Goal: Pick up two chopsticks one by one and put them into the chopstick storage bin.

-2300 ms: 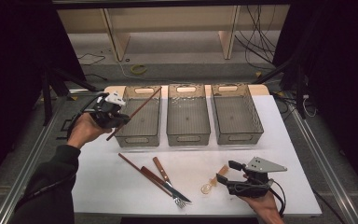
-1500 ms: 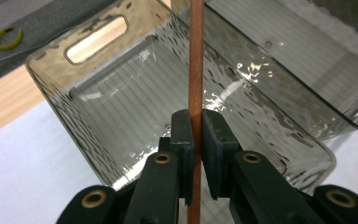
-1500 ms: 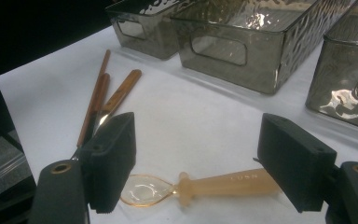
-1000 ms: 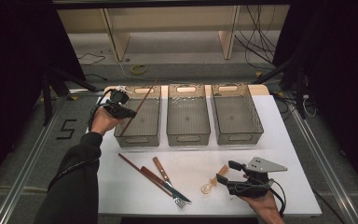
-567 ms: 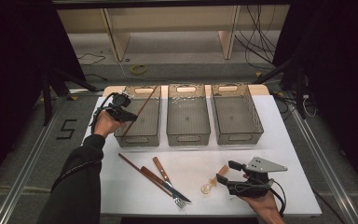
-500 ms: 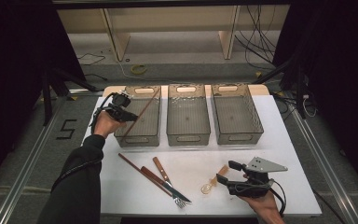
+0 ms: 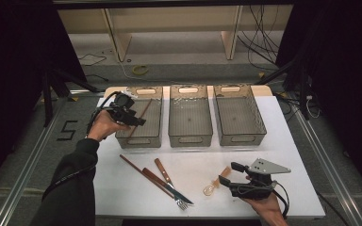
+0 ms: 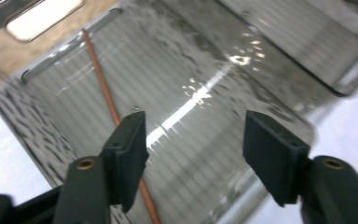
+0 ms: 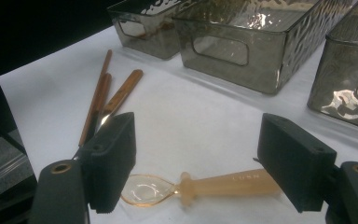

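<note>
Ribbed bin (image 8: 223,65) shows clearly, chopstick (image 8: 103,88) partly behind left claw (image 8: 193,140)

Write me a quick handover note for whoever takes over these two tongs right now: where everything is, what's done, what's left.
Left tongs: over the left bin, jaws just opened, nothing between them.
The chopstick they let go of leans inside that bin.
Right tongs: open, low over the table, jaws either side of the plastic spoon, not gripping it.
Middle bin and right bin: nothing seen inside.
Done: one chopstick binned.
Left on the table: second chopstick, knife, fork, plastic spoon. Likely next: close on the spoon and bin it.
</note>
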Tool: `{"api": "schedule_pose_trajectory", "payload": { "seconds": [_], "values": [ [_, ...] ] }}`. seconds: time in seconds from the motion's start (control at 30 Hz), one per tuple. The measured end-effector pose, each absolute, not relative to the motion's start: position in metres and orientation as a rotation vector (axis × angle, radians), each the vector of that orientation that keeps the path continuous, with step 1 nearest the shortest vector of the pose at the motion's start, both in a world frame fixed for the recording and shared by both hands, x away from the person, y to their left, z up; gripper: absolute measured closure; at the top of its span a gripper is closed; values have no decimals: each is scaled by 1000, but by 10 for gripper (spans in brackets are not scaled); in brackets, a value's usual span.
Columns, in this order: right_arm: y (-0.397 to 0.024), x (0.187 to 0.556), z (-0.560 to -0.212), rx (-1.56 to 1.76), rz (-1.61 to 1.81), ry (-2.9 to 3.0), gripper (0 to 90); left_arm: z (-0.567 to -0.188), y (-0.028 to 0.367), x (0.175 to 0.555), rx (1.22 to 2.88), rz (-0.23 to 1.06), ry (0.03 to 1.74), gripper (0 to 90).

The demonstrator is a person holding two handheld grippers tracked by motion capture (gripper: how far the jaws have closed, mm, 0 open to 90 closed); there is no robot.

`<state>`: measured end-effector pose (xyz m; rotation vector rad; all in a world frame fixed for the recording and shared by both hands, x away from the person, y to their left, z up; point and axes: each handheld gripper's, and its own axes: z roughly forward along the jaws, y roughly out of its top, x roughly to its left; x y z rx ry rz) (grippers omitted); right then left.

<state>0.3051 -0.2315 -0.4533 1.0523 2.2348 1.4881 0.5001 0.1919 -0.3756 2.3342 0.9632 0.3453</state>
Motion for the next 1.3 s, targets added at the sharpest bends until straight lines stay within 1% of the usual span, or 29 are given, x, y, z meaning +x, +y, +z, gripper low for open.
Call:
{"api": "schedule_pose_trajectory", "payload": {
  "seconds": [0.13,0.43,0.8,1.03,1.3],
  "values": [
    [-231,305,-453,1051,1488,2235,288,-370,191,487,2365,335,891,322],
    [-231,305,-453,1049,1486,2238,288,-367,189,459,2434,311,722,264],
    [-230,305,-453,1048,1486,2238,288,-377,192,440,2502,299,622,253],
    [-230,305,-454,1050,1485,2240,288,-383,187,427,2590,286,516,245],
    [-230,305,-454,1052,1487,2241,288,-400,186,420,2672,255,451,224]
  ]
}}
